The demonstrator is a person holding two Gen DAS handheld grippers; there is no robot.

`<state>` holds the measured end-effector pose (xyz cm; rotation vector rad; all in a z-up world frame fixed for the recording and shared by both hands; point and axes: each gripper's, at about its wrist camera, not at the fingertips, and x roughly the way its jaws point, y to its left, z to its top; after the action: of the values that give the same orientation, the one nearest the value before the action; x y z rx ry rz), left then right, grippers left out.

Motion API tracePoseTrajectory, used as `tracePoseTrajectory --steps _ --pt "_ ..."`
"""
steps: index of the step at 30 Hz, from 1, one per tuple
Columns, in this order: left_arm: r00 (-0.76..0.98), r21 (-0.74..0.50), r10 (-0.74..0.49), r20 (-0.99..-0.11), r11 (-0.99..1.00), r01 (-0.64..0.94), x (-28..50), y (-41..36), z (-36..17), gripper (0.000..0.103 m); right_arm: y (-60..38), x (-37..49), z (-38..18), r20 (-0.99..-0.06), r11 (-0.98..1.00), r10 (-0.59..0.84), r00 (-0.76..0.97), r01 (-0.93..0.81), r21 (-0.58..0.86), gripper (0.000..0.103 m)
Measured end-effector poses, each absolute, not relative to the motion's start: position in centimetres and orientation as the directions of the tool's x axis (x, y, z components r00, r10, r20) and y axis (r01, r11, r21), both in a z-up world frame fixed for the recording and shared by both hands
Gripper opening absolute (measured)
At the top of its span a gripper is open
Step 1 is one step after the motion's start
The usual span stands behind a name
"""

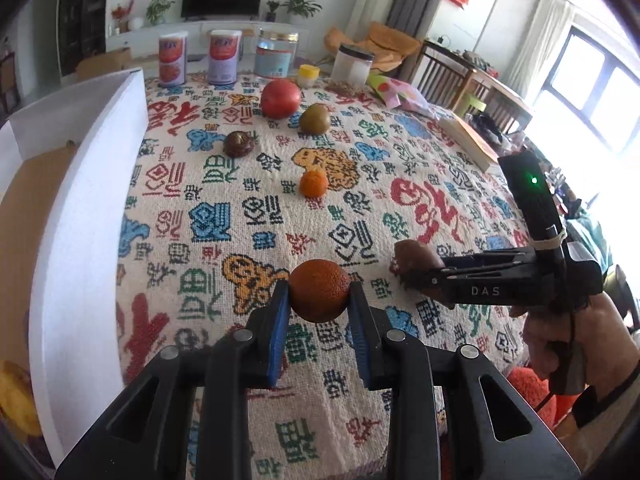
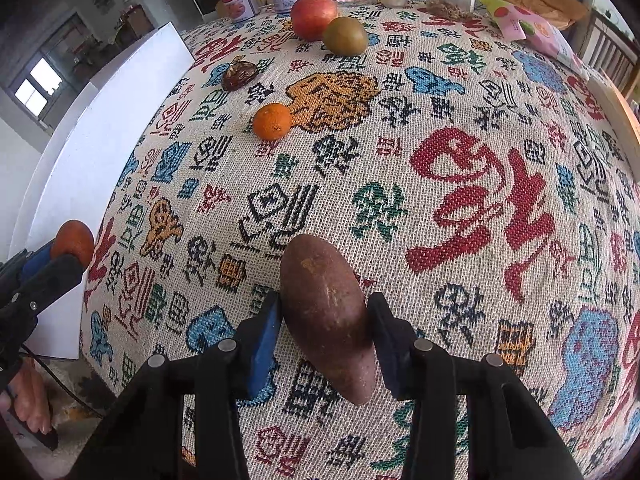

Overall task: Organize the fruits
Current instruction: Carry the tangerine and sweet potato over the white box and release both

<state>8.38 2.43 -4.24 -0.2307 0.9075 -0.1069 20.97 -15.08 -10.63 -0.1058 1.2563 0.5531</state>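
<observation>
My left gripper [image 1: 319, 298] is shut on a dark orange fruit [image 1: 319, 290], held just above the patterned tablecloth [image 1: 400, 168]. My right gripper [image 2: 325, 320] is shut on a long brown sweet potato [image 2: 326, 316]; it also shows in the left wrist view [image 1: 416, 266] at the right. On the cloth further off lie a small orange [image 1: 314, 183], a dark brown fruit [image 1: 239, 143], a green-brown fruit [image 1: 315, 118] and a red apple [image 1: 280, 98]. A white box [image 1: 92, 184] stands at the left, with something yellow [image 1: 16, 396] inside.
Two cans [image 1: 173, 59], a clear jar [image 1: 277, 53], a small yellow-lidded pot [image 1: 308, 75] and a white container [image 1: 353, 65] line the far table edge. A pink bag [image 1: 400, 94] and a book [image 1: 472, 142] lie at the right.
</observation>
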Motion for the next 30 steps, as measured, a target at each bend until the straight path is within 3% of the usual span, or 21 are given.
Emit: tracePoseTrajectory --steps 5,12,17,20,24,30 --pt "0.593 -0.312 -0.253 -0.764 0.95 0.005 5.9 3.3 -3.2 0.028 -16.3 19.6 -10.1 -0.891 0.87 0.417 0.18 -0.364 0.334 0.044" --pt "0.66 -0.414 -0.334 -0.673 0.909 0.037 0.6 6.9 5.0 0.028 -14.7 16.8 -1.9 -0.676 0.695 0.708 0.206 -0.37 0.616 0.044" --pt "0.726 -0.396 -0.223 -0.65 0.915 -0.074 -3.1 13.0 8.5 0.028 -6.0 13.7 4.1 -0.49 0.475 0.866 0.106 -0.48 0.737 0.044" --pt "0.723 -0.327 -0.058 -0.689 0.914 -0.239 -4.4 17.5 7.6 0.028 -0.1 11.6 5.6 -0.429 0.371 0.903 0.009 -0.519 0.77 0.044" --pt "0.635 -0.24 0.116 -0.764 0.861 -0.447 -5.2 23.2 3.8 0.028 7.6 9.6 3.5 -0.467 0.339 0.878 -0.106 -0.552 0.762 0.044" --pt "0.528 -0.156 0.205 -0.824 0.814 -0.559 -5.1 26.2 -1.1 0.029 13.7 7.0 -1.2 -0.583 0.383 0.794 -0.17 -0.604 0.699 0.045"
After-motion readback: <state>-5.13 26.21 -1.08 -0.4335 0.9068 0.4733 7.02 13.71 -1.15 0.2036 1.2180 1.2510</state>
